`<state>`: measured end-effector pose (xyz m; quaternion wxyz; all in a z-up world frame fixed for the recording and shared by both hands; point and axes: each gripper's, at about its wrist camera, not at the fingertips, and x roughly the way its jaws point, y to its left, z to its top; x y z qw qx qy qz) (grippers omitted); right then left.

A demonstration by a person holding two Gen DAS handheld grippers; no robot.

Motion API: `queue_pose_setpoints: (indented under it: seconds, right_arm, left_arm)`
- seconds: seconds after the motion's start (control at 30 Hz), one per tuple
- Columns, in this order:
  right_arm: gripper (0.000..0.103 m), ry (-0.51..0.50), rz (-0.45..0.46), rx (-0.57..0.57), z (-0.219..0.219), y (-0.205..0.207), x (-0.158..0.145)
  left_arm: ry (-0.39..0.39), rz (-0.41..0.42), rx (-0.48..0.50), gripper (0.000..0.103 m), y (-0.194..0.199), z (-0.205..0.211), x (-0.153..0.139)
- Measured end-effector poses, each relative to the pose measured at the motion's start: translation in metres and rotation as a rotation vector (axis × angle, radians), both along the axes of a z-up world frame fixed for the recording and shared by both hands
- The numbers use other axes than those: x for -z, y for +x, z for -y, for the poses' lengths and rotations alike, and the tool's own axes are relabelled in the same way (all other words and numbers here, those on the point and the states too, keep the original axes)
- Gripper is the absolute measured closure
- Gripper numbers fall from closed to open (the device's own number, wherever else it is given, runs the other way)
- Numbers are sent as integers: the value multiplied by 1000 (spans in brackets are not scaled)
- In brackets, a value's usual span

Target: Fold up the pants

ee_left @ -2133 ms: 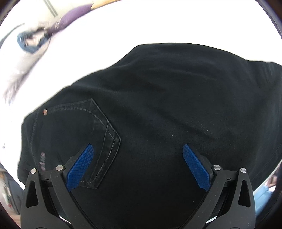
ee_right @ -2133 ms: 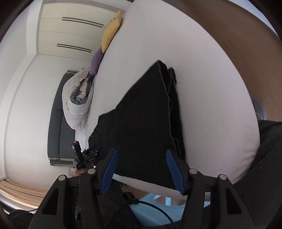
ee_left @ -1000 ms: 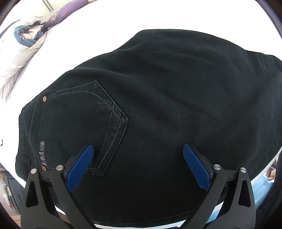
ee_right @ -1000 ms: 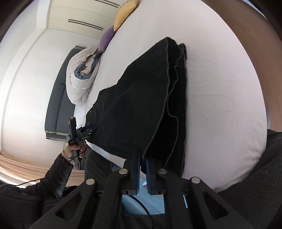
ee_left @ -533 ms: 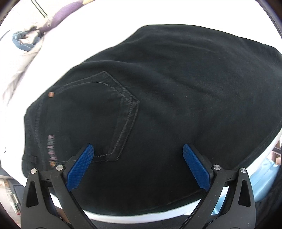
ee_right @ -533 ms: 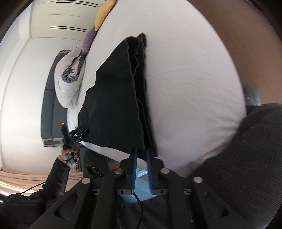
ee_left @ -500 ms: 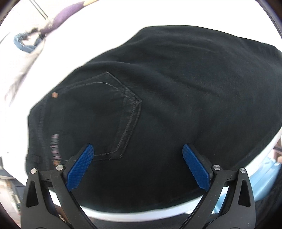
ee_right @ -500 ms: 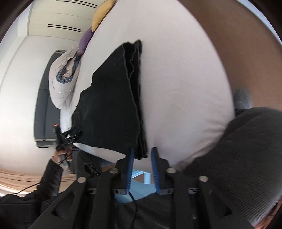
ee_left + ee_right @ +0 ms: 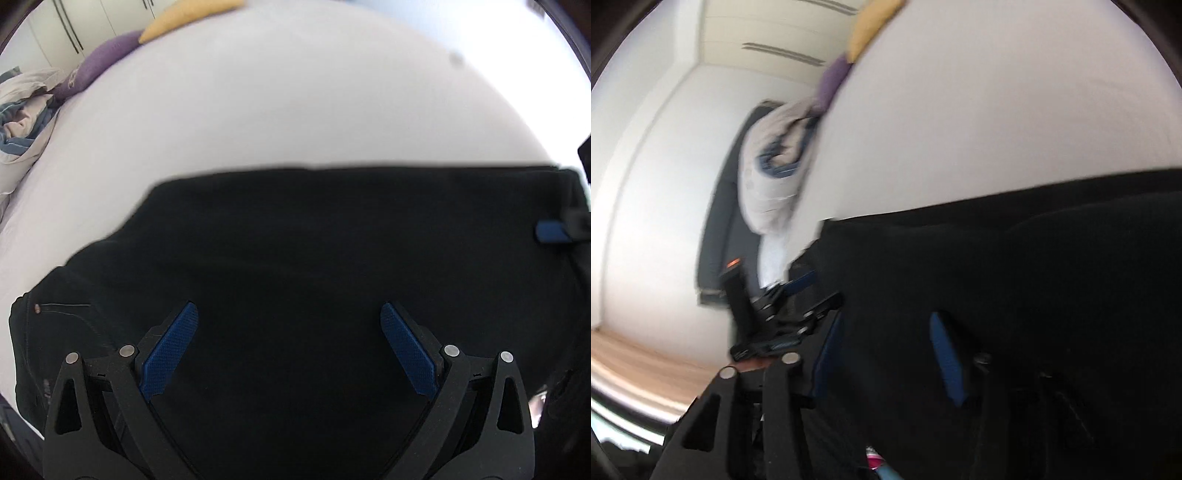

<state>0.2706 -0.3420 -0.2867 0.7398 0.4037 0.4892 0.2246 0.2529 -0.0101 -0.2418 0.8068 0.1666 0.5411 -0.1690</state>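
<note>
Left wrist view: the left gripper point(image 9: 288, 347) is held with jaws spread wide, empty, above the black pants point(image 9: 332, 251) lying on the near part of the white bed point(image 9: 295, 92).

Right wrist view, blurred: the right gripper point(image 9: 886, 354) is seen parted over the pants; whether cloth is touched cannot be told. The hem should be gripped squarely before folding.

Both wrist views close over pants point(image 9: 314, 240), sharing bed point(image 9: 295, 110)

The left tool point(image 9: 288, 350) hovers with its jaws spread wide over black pants point(image 9: 314, 258) on a white bed point(image 9: 277, 110).
</note>
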Motion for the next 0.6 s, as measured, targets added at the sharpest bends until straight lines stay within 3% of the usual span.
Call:
queue_pose_setpoints:
  seconds: [0.03,0.1,0.2,0.3,0.33,0.37,0.43,0.5,0.57,0.6]
  right_arm:
    - [102,23,-27,45,11,2,8]
    - [102,44,21,158,44,-11,5]
    - [102,-59,69,398,100,-43,-11]
    - [84,-75,70,517,127,-71,-28]
    - [67,-60,91,503,123,-78,-38]
    - [59,-22,121,471,118,-81,-48]
    - [57,79,192,326,85,-87,-62]
    - [56,82,207,187,49,-87,-65]
    - [56,39,150,104,16,-84,-49]
    - [56,-1,64,102,10,-83,-32]
  left_arm:
    - [-22,-5,-13,0,1,-4,5]
    - [-67,-17,-65,0,3,-17,2]
    - [-78,3,-91,3,4,-27,-9]
    - [-162,18,-50,3,9,-11,-31]
    - [-179,21,-8,3,9,3,-37]
    - [-187,25,55,3,10,24,-41]
    - [-175,18,139,3,11,54,-37]
    - [-139,-32,206,3,18,89,-14]
    - [-75,-29,218,0,22,105,7]
    - [-83,-6,225,0,24,106,8]
